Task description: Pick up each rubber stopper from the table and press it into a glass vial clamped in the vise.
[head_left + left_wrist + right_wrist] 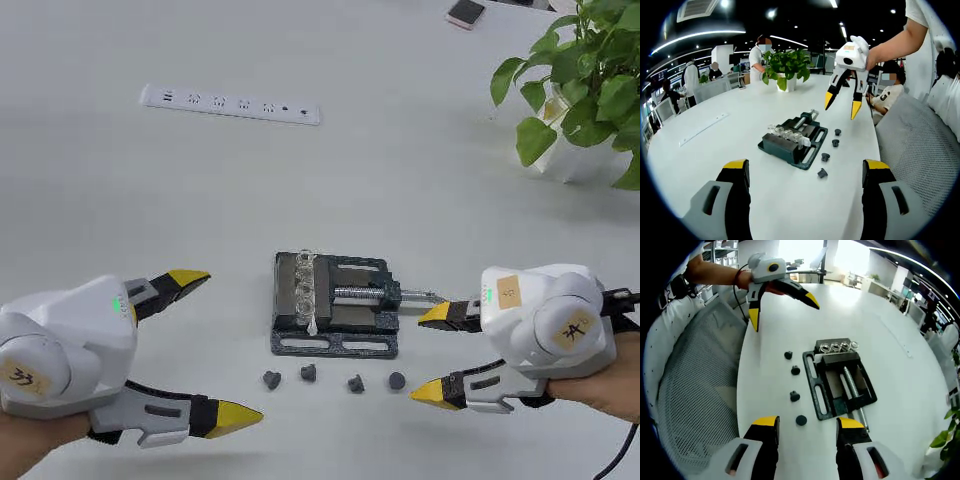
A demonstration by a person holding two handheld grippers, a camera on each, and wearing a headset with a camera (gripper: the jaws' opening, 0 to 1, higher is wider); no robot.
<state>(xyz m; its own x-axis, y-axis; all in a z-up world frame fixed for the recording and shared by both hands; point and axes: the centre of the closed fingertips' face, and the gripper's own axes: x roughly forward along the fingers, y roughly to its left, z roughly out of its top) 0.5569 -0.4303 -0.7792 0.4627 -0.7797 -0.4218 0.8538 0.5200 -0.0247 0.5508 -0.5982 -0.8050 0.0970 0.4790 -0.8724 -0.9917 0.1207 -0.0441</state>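
A dark metal bench vise (335,318) sits on the white tabletop (400,150), clamping a row of clear glass vials (304,288) upright, apparently so their mouths face up for pressing. Four small dark rubber stoppers (308,373) lie in a line between the vise and the tabletop's near edge. The left gripper (230,345) and right gripper (420,357) flank them with jaws spread, the left wider. Neither holds or touches anything.

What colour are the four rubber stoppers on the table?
The stoppers are dark grey; clearest in head view.
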